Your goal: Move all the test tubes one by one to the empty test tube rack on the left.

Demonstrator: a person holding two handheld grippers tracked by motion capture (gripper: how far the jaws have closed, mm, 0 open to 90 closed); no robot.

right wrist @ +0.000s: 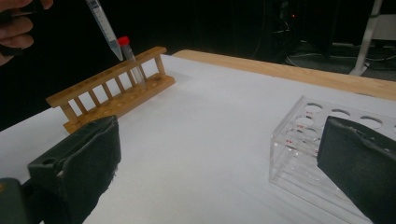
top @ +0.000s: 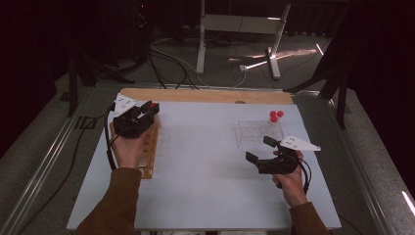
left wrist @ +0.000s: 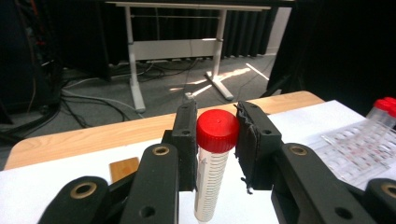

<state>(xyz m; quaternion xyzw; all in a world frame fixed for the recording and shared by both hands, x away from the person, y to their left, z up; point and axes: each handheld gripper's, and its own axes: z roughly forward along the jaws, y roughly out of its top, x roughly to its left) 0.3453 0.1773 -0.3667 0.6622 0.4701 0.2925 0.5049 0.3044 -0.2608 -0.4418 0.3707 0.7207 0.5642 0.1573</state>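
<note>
The left gripper (left wrist: pixel 217 140) is clamped on a red-capped tube (left wrist: pixel 214 170), pads squeezing it just under the cap. The left gripper view makes that grip obvious, tube upright between the jaws. From the high view you mostly get a red dot at the left gripper (top: pixel 147 111) tip, over the far end of the wooden rack (top: pixel 149 152). The right gripper view adds that the tube's pointed tip (right wrist: pixel 116 55) hangs in the air above the wooden rack (right wrist: pixel 112 88), right next to a second capped tube (right wrist: pixel 130 58) standing in a far slot.

The right gripper (top: pixel 259 149) is wide open with nothing in it, hovering just in front of the clear plastic rack (top: pixel 254 129), which has three red-capped tubes (top: pixel 275 117) at its right end.

Everything's on a white tabletop (top: pixel 205 171) with a wooden strip (top: pixel 205 95) along the far edge. Beyond that there's grey floor, loose cables and a white desk frame (top: pixel 240 29) against dark curtains.

The wooden rack sits close to the table's left edge and the clear one near the right, so the whole middle is open.
</note>
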